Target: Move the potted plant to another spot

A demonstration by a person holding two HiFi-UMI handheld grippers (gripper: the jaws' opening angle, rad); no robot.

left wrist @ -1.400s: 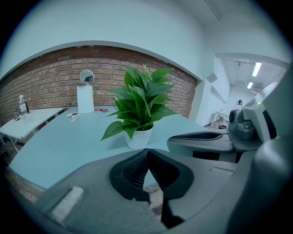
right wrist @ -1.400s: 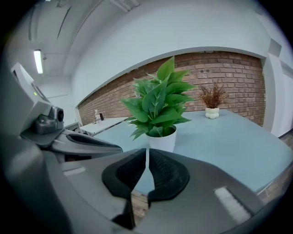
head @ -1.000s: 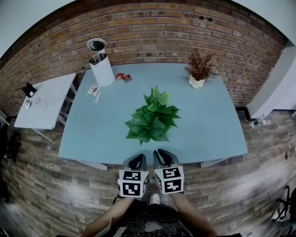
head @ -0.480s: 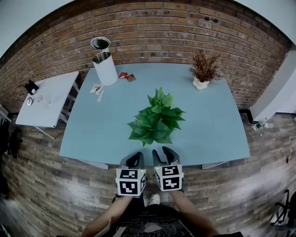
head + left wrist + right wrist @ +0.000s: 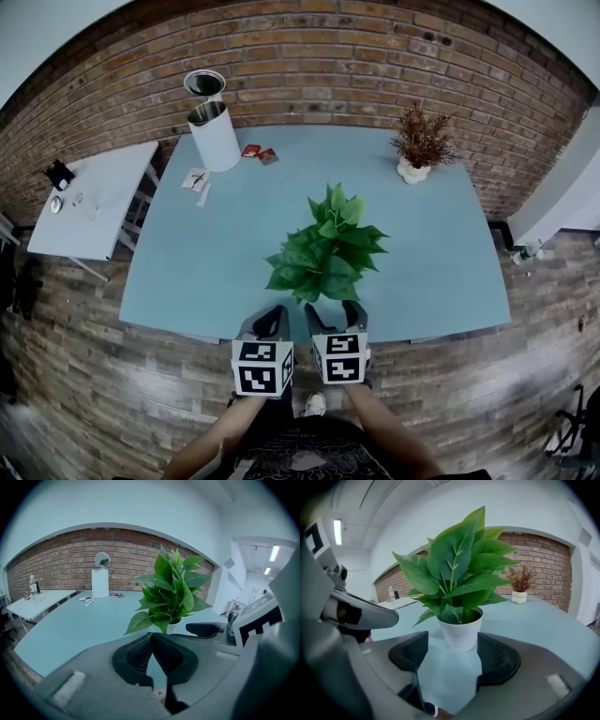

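Right now, in your head view, the potted plant (image 5: pixel 328 246) stands on the blue table (image 5: pixel 187 262), toward its near edge and a little right of the middle. Your left gripper (image 5: pixel 272 319) and right gripper (image 5: pixel 336 314) sit side by side at that near edge, their tips under the front leaves. Far back, a white bin (image 5: pixel 214 139) stands at the left and a dried plant (image 5: pixel 422 141) at the right corner, both well apart from the green one.

Next, in your left gripper view, that gripper's (image 5: pixel 151 639) jaws are pressed together with nothing between them. The potted plant (image 5: pixel 171 590) rises ahead and slightly to the right, and part of your right gripper reaches in beside its pot.

Last, in your right gripper view, that gripper's (image 5: pixel 452 653) jaws are opening and stand spread. The white pot (image 5: pixel 461 634) stands upright at the mouth of the gap, and neither pad presses on it.
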